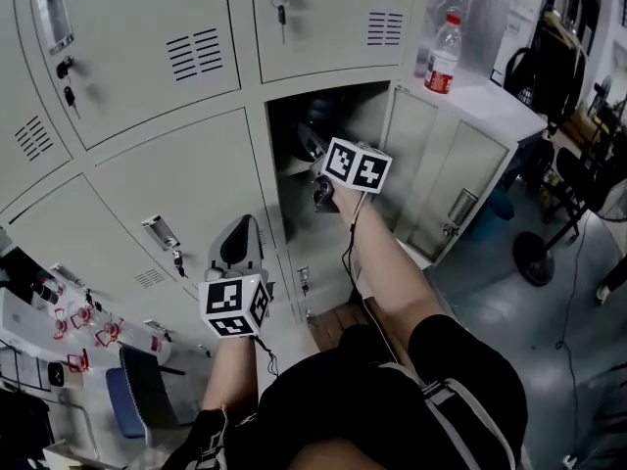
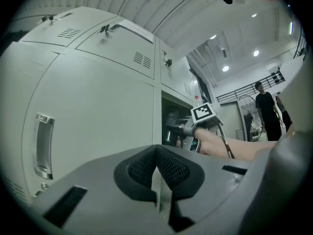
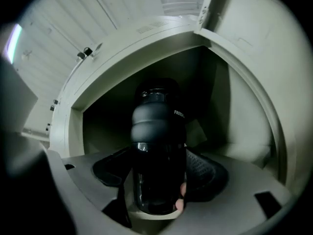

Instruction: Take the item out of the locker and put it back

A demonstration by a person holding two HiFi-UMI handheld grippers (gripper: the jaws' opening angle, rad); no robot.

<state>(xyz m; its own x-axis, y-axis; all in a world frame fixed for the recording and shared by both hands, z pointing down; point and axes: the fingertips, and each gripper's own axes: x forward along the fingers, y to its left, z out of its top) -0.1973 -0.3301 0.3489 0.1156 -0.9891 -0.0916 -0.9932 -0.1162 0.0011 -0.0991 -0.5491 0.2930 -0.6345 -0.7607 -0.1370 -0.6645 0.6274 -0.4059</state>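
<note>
R gripper point(image 3: 159, 177) grips black bottle point(image 3: 157, 141) inside open locker point(image 1: 294, 116) bay. L gripper point(image 2: 157, 182) clenched, empty, left of locker bay. Step: pull-out or put-back, can't tell. Next: keep grip, clear locker frame.

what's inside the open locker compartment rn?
A black bottle, clamped in the right gripper, is in the mouth of the open compartment. Bare grey walls show around it. The back is dark and the bottle covers the middle, so anything else there can't be seen.
</note>
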